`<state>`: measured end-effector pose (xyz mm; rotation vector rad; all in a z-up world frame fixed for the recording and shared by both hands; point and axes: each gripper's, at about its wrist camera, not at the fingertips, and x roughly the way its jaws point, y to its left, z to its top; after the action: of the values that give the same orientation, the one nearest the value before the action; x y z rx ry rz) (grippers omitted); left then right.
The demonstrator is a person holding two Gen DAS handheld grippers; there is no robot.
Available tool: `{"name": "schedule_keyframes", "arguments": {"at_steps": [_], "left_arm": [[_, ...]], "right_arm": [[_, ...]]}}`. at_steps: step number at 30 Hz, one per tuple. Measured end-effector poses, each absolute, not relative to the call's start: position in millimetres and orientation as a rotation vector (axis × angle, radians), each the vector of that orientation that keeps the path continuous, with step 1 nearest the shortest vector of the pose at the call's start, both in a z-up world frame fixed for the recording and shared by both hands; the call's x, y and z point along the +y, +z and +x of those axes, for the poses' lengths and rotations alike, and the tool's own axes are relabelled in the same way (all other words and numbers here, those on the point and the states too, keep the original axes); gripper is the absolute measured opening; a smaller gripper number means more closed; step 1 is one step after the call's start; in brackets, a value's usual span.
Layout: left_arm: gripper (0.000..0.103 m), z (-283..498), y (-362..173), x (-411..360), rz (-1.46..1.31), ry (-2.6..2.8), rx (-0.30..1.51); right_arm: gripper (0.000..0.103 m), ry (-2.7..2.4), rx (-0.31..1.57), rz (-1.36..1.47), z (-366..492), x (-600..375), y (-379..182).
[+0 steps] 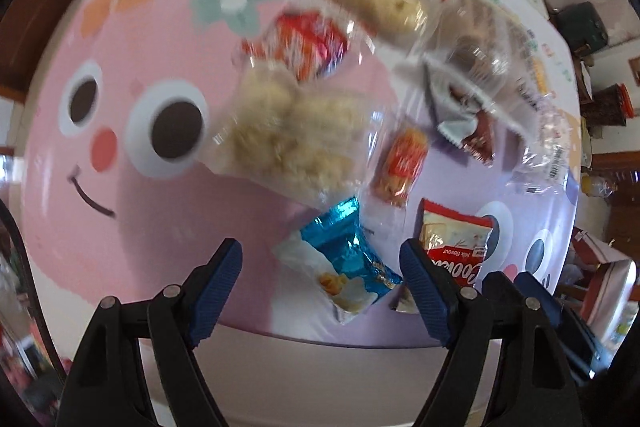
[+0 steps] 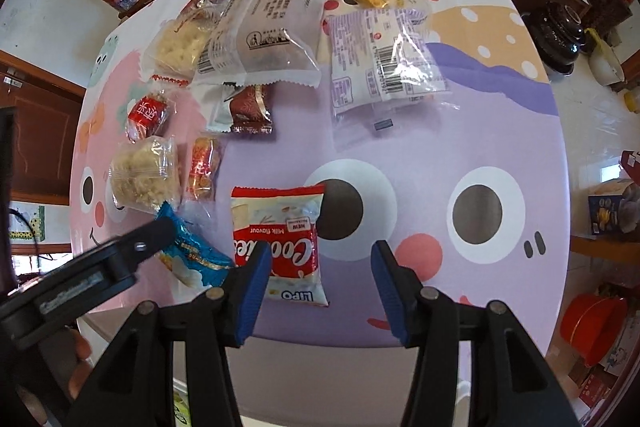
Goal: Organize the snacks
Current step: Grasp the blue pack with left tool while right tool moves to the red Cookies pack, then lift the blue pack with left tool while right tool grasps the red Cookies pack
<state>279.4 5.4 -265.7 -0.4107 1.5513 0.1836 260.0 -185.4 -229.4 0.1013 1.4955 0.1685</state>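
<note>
Near the desk [image 2: 500, 131] edge, my left hand-held gripper [image 1: 320, 287] hangs apart over the blue packet [image 1: 344, 263], my right hand-held gripper [image 2: 318, 287] apart, empty, beside the cookie packet [image 2: 280, 239]. Crowded together, they could collide or knock packets off.
</note>
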Motion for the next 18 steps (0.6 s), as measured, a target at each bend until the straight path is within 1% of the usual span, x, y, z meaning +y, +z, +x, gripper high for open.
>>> {"name": "schedule_keyframes", "arguments": {"at_steps": [3,5,6,8,9,10,11,12,13,18], "left_arm": [[0.075,279,-281,5,-0.473,0.189,1.595],[0.067,278,-288,5,-0.502,0.189,1.609],[0.067,277,-291,4,-0.511,0.189,1.615],[0.06,277,-291,3,-0.506,0.194,1.598],[0.059,276,-292,3,-0.502,0.203,1.597],[0.051,278,-291,4,-0.504,0.206,1.593],[0.04,277,-290,5,-0.504,0.21,1.583],[0.033,276,-290,6,-0.518,0.197,1.577],[0.028,279,-288,8,-0.53,0.189,1.577],[0.025,274,-276,25,-0.495,0.193,1.512]], "right_arm": [[0.052,0.175,1.507,0.111,261,-187,-233],[0.052,0.179,1.511,0.112,262,-188,-235],[0.052,0.183,1.512,0.114,262,-188,-235],[0.052,0.188,1.518,0.114,263,-187,-237],[0.052,0.19,1.52,0.114,263,-186,-238],[0.052,0.193,1.521,0.114,263,-185,-238],[0.052,0.196,1.523,0.113,263,-184,-239],[0.052,0.198,1.525,0.111,263,-183,-239],[0.052,0.201,1.525,0.111,264,-181,-240],[0.053,0.206,1.549,0.116,267,-173,-246]]}}
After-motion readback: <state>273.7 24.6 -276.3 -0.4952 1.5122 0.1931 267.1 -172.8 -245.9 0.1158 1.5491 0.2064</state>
